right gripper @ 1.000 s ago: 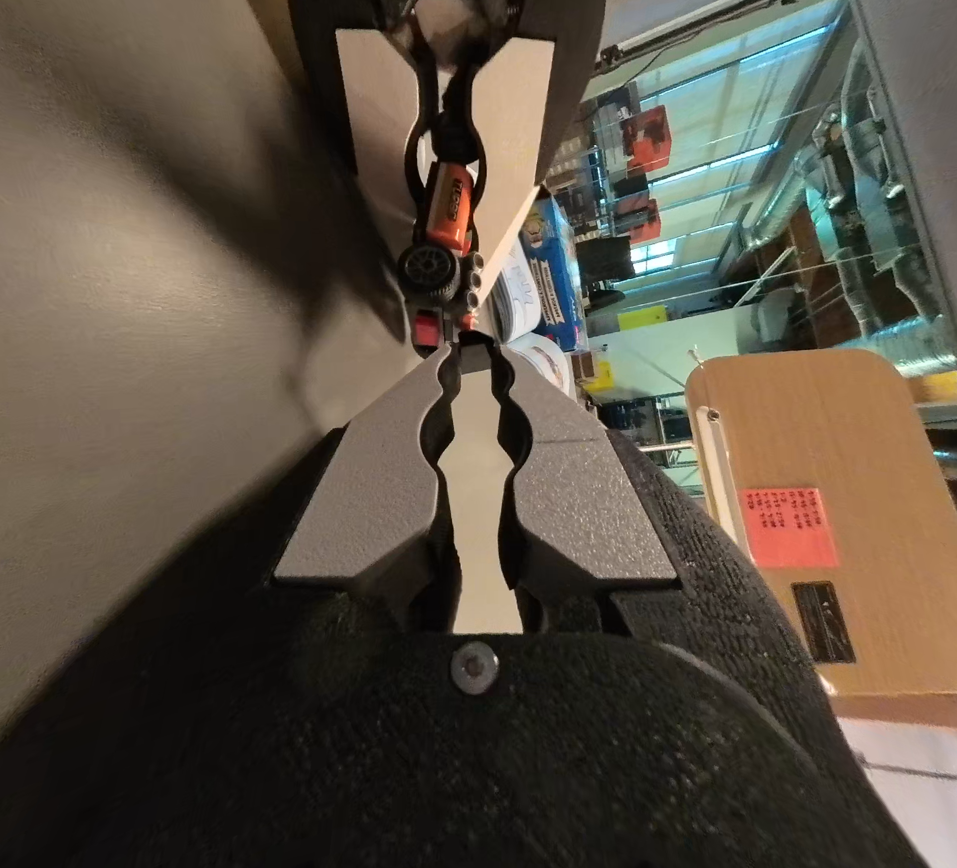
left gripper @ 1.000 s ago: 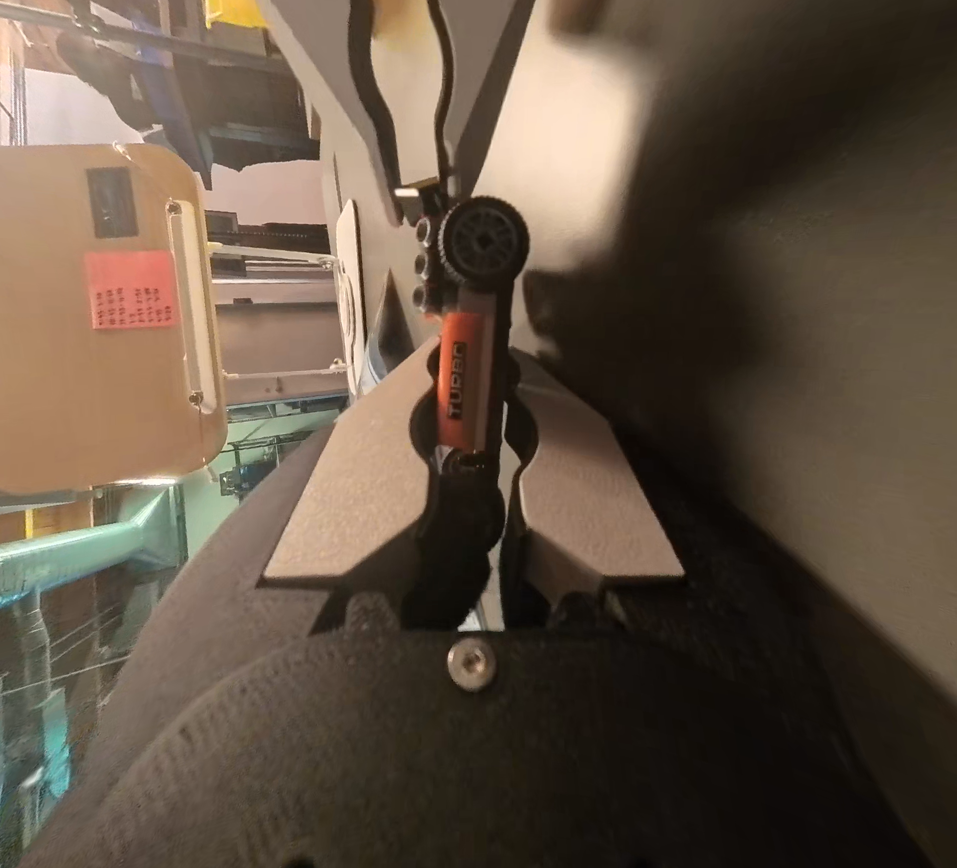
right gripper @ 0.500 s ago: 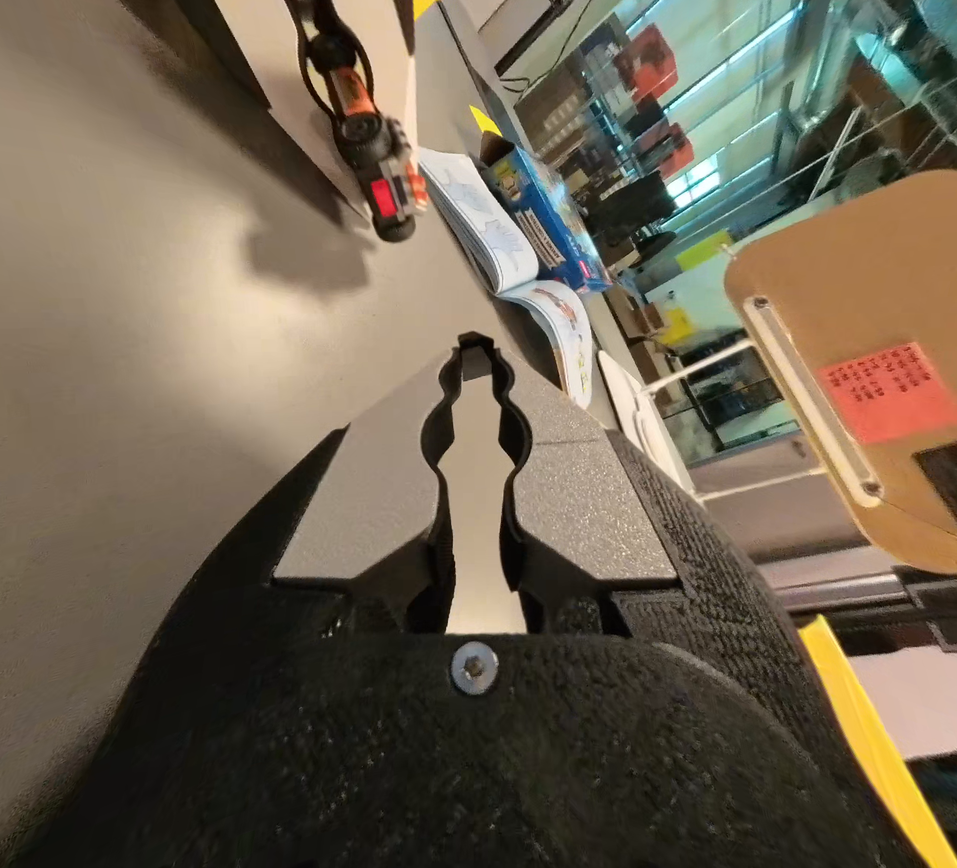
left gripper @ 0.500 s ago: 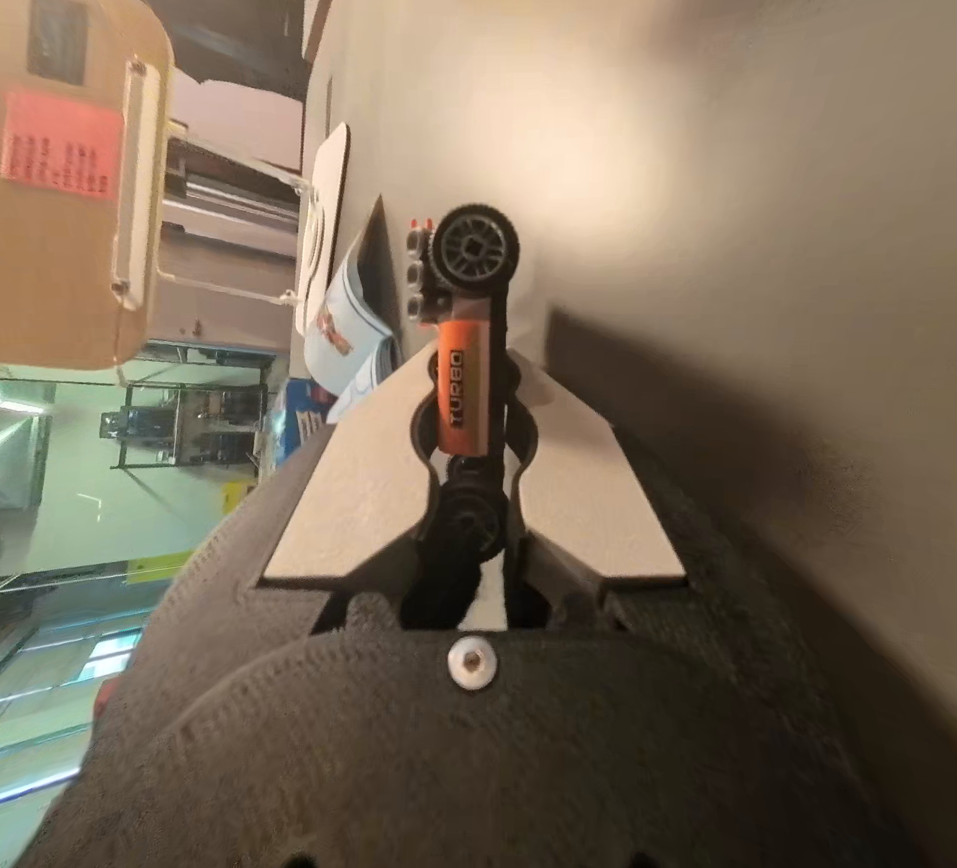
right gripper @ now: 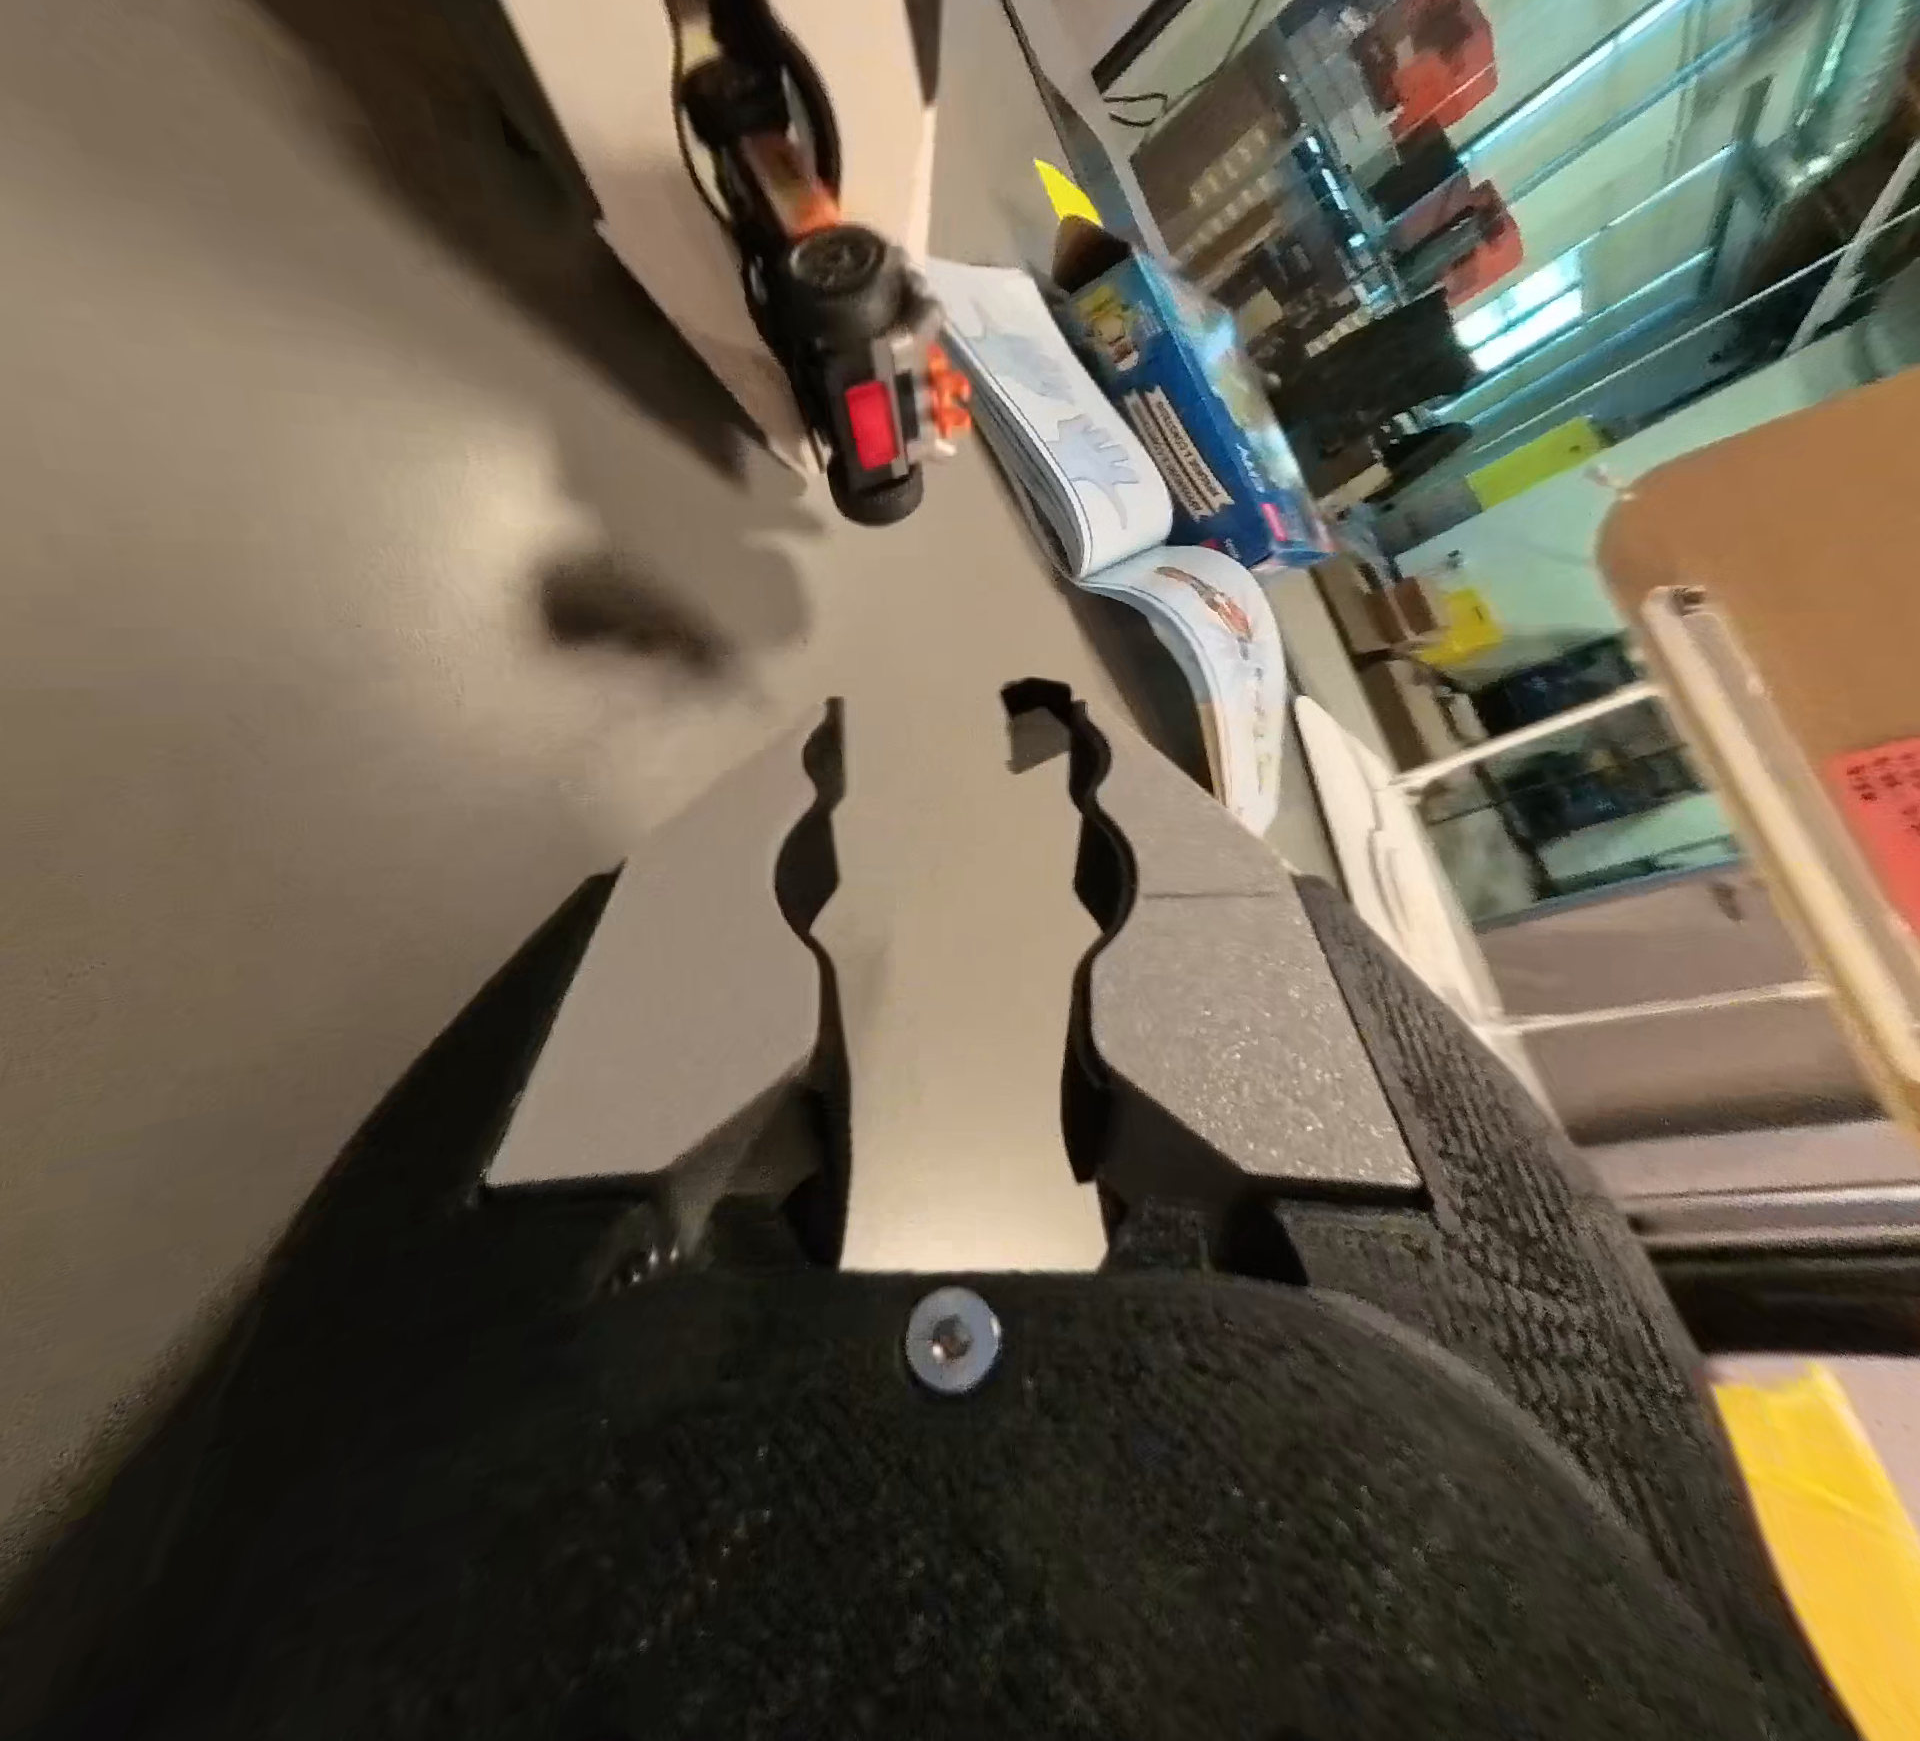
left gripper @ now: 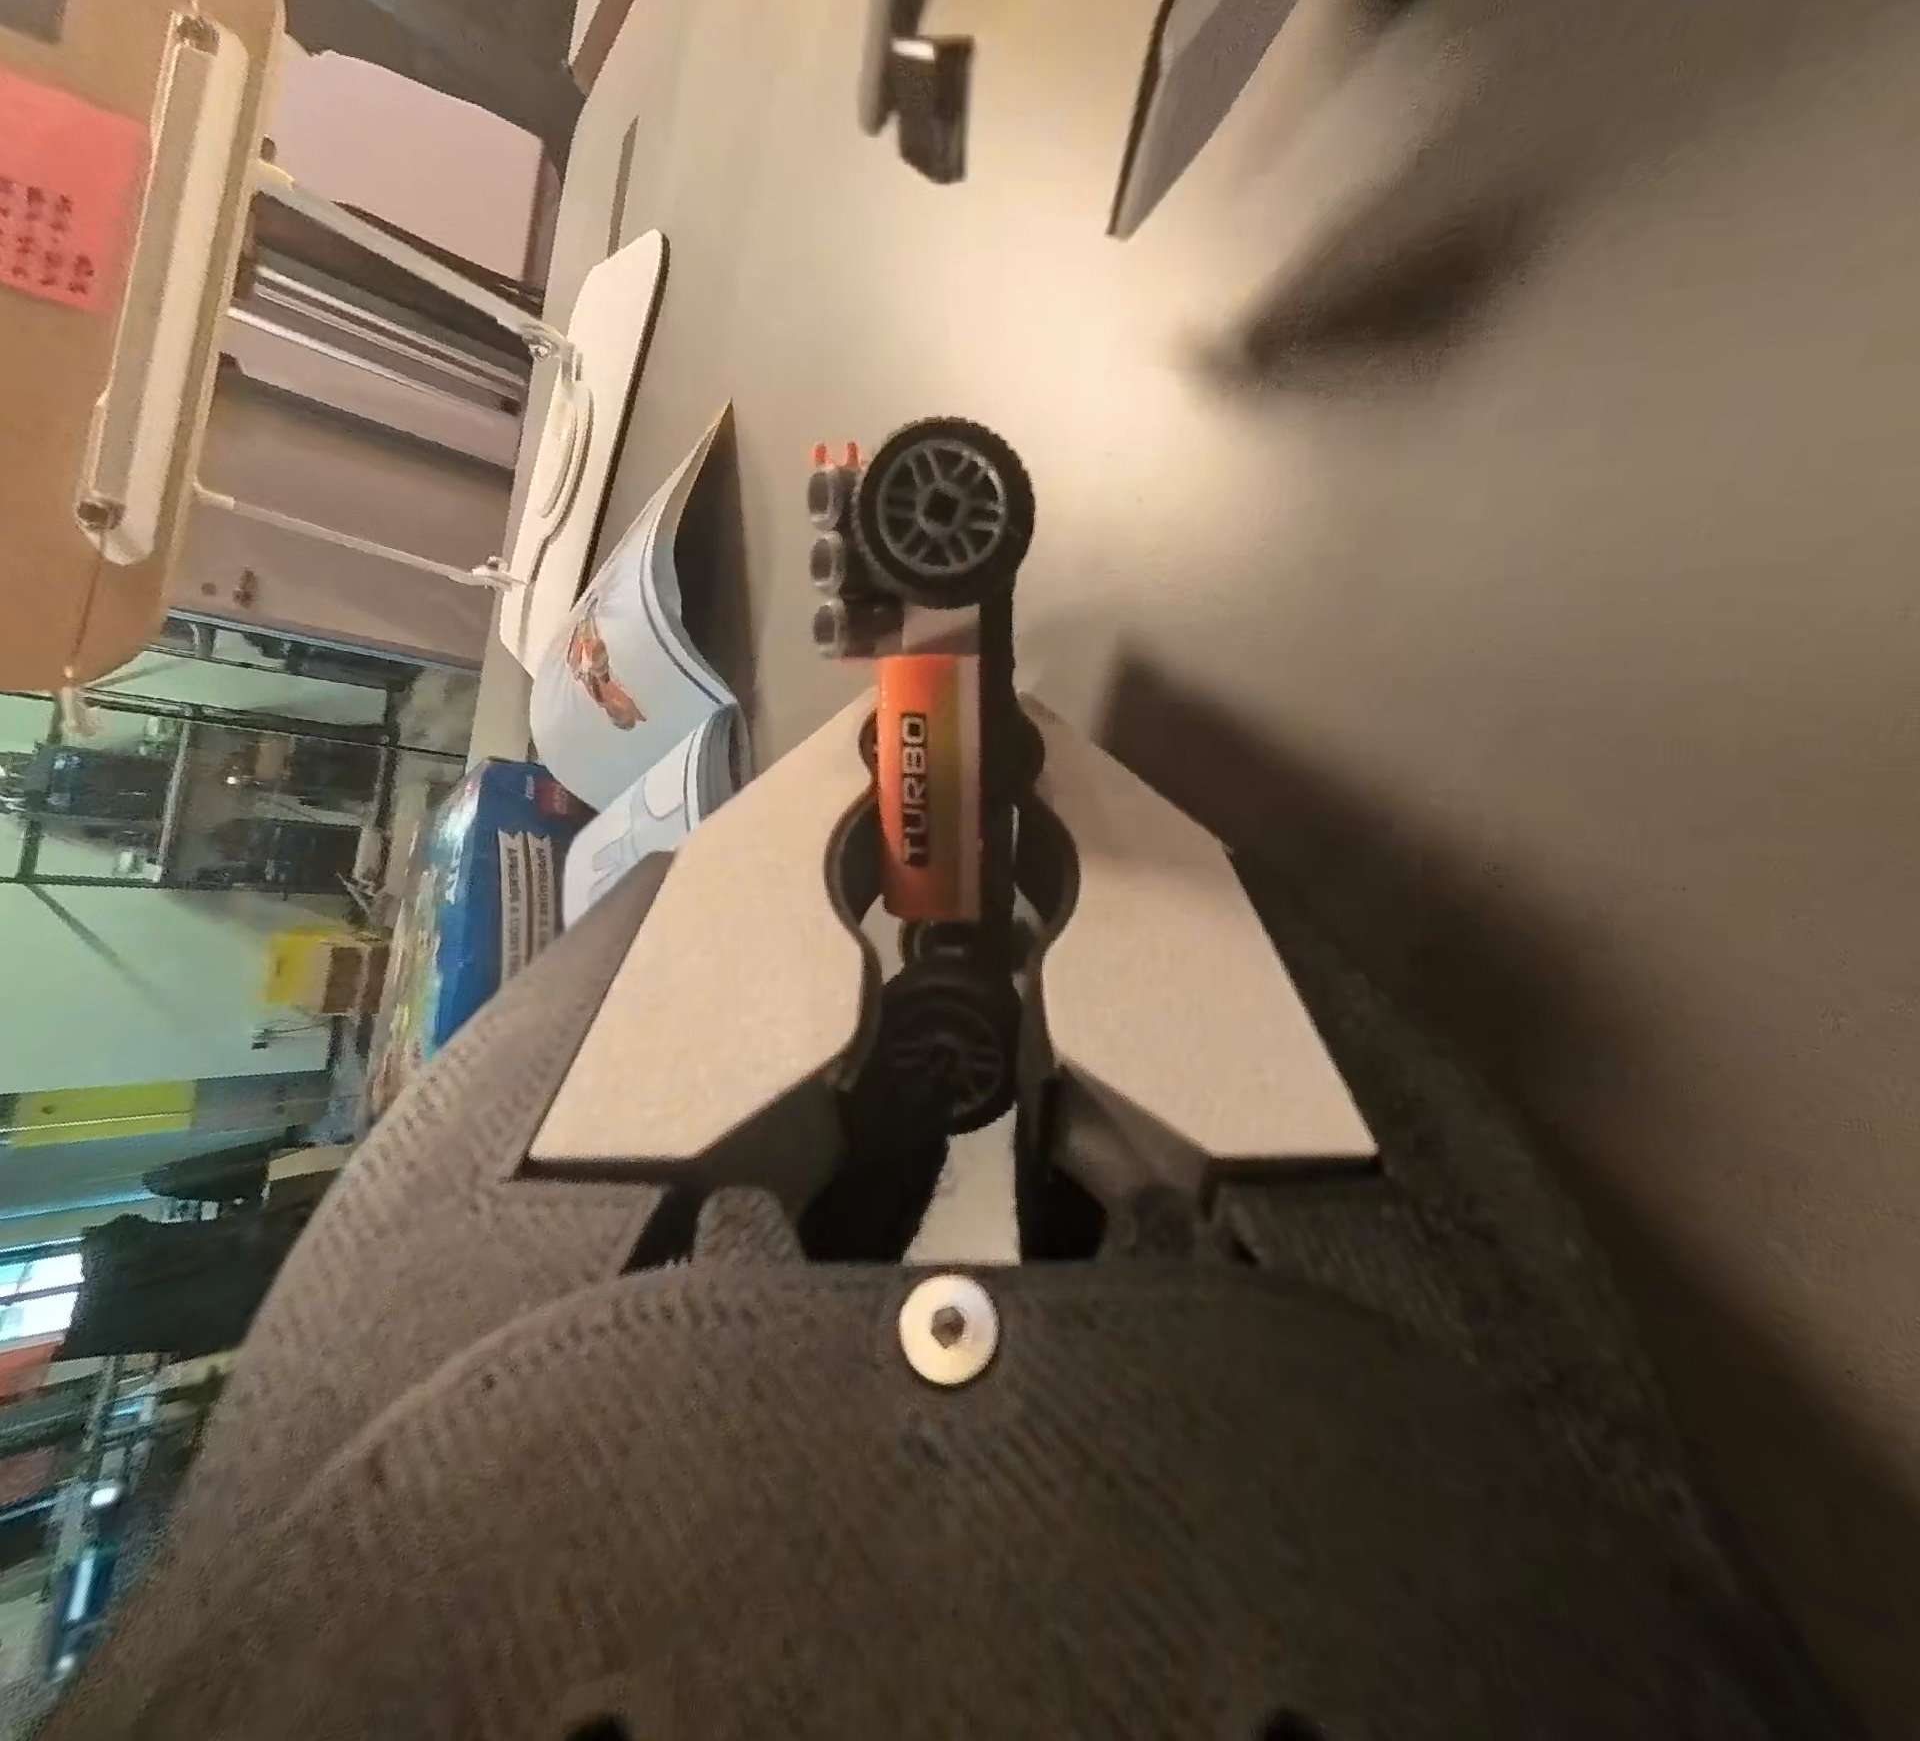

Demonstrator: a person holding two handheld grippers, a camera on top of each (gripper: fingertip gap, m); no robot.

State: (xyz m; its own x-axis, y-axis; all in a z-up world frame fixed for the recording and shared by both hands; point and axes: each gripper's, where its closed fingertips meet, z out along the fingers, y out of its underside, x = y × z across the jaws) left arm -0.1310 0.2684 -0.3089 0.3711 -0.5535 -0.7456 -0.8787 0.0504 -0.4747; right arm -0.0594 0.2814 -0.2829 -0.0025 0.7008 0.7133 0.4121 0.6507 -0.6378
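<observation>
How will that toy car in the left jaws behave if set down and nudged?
The toy car has free-looking treaded wheels, so it would probably roll. Built from small bricks, it may shed parts if squeezed or knocked. It looks rigid, likely light.

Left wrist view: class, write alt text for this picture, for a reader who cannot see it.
The left tool grips a small orange and black toy car above a pale table, one grey-spoked wheel sticking out past the fingertips. To the left lie an open booklet and a blue box.

Both wrist cameras, rolled sideways, looked low along their own jaws across the desk (left gripper: 1299,465), facing each other and sharing the open booklet (right gripper: 1174,548).
</observation>
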